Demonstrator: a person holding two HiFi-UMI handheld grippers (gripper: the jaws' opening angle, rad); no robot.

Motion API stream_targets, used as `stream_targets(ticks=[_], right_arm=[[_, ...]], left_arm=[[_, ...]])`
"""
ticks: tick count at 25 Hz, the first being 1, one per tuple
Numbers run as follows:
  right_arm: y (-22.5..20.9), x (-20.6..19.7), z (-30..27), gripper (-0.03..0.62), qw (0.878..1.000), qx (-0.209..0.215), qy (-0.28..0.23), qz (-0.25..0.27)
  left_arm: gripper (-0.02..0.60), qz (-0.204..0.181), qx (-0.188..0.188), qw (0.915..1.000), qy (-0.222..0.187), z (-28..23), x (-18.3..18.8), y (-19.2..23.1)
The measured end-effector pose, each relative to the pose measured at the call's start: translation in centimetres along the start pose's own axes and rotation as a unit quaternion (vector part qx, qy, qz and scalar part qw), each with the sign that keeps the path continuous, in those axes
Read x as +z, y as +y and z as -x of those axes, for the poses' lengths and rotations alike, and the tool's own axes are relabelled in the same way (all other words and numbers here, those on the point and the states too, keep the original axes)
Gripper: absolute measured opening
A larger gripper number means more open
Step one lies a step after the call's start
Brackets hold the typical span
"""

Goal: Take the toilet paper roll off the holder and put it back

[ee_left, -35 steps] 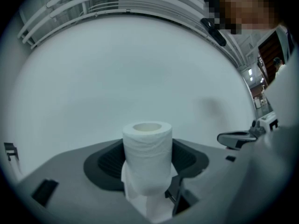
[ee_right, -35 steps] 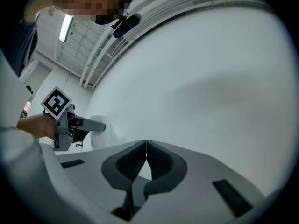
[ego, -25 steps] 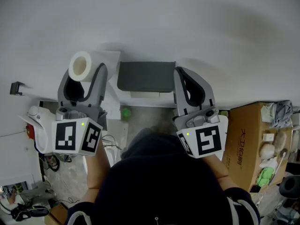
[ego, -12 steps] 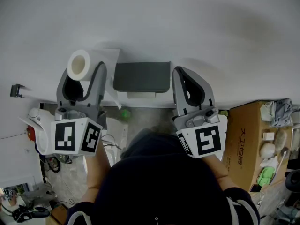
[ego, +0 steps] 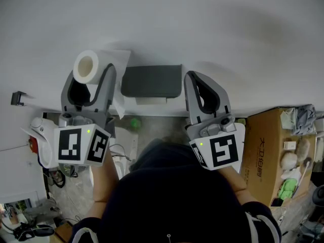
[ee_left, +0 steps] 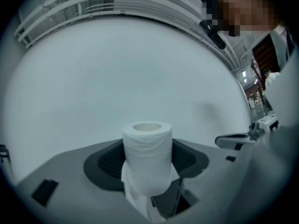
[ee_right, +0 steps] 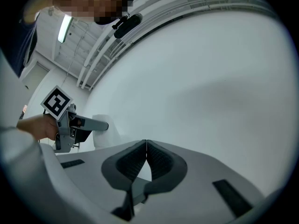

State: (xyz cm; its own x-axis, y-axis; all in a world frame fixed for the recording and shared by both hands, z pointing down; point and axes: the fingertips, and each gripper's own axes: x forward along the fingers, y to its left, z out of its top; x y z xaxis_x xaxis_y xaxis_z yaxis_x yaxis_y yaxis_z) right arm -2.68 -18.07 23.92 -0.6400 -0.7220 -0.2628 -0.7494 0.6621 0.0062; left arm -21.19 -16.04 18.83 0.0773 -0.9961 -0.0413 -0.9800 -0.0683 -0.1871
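Toilet paper roll [ee_left: 147, 155] is gripped between the jaws of the L gripper [ego: 91, 81], w/ the pads pressed on its sides and the hollow core turned up toward the head camera. A loose tail of paper is seen hanging below it. The roll is held off the holder [ego: 151, 80], just to its left, close to the white wall [ego: 202, 24]. Jaws of the R gripper [ego: 195, 80] are closed tip to tip, nothing between them; it is held just right of the holder. A cardboard box [ego: 260, 151] is seen at lower right.
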Motion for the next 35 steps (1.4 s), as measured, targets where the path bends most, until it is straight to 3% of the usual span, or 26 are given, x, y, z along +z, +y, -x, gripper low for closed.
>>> stream_targets(ticks=[35], right_arm=[[-0.1,0.9,1.4,0.017,1.000,-0.007,-0.007,0.002]], left_arm=[[0.291,-0.012,-0.037,0.9992,0.002,-0.5,-0.2,-3.7]])
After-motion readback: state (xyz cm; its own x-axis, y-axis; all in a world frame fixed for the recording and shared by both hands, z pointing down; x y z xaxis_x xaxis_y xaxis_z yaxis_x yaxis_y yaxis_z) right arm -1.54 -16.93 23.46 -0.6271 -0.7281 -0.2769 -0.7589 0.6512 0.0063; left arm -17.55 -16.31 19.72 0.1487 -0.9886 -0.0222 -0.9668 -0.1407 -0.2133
